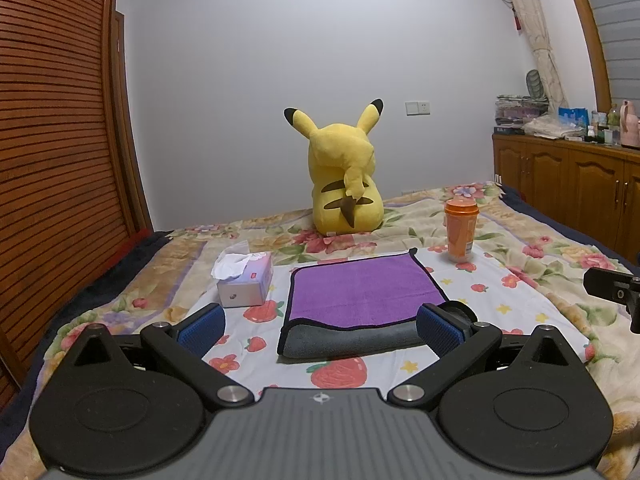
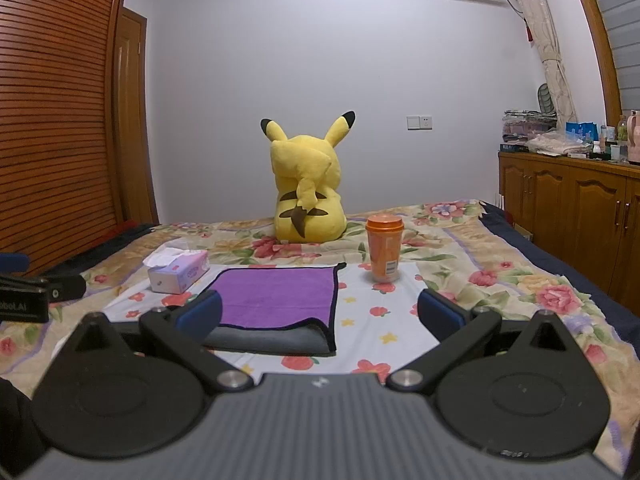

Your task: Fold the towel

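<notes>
A purple towel [image 1: 358, 290] with a grey underside and black trim lies folded on the flowered bedspread, its grey fold edge toward me. It also shows in the right wrist view [image 2: 276, 294]. My left gripper [image 1: 320, 330] is open and empty just in front of the towel's near edge, with blue pads [image 1: 202, 330] on either side. My right gripper [image 2: 320, 316] is open and empty, near the towel's right front corner. Each gripper's side shows in the other's view: the right one [image 1: 612, 290], the left one [image 2: 36, 294].
A tissue box [image 1: 246, 282] sits left of the towel. An orange bottle [image 1: 461, 230] stands at its back right. A yellow plush toy [image 1: 344, 184] sits farther back. A wooden wardrobe [image 1: 52, 160] is at the left, a wooden cabinet [image 1: 568, 184] at the right.
</notes>
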Demonstrator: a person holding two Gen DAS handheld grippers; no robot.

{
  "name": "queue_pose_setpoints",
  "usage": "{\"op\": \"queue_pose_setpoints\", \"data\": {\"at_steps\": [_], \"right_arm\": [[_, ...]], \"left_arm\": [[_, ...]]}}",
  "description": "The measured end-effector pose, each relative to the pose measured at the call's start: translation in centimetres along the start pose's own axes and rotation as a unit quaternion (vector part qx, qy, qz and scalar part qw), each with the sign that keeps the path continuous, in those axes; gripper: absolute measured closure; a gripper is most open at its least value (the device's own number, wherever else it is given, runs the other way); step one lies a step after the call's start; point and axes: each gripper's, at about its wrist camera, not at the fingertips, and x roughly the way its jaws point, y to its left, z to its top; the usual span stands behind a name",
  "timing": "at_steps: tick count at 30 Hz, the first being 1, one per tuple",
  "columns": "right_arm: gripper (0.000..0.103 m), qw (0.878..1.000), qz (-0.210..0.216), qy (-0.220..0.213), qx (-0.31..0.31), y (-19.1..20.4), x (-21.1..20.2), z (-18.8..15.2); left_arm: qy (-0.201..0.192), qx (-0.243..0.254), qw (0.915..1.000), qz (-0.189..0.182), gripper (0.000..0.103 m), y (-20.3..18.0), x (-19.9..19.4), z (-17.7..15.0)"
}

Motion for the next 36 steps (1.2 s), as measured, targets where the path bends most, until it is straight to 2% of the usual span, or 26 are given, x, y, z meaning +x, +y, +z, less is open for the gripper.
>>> {"op": "queue_pose_setpoints", "data": {"at_steps": [36], "right_arm": [[0.000,1.000,0.000,0.001,-0.003,-0.27,0.09,0.02]], "left_arm": [[0.001,0.003,1.0000,0.001,0.000,0.76,-0.02,0.07]]}}
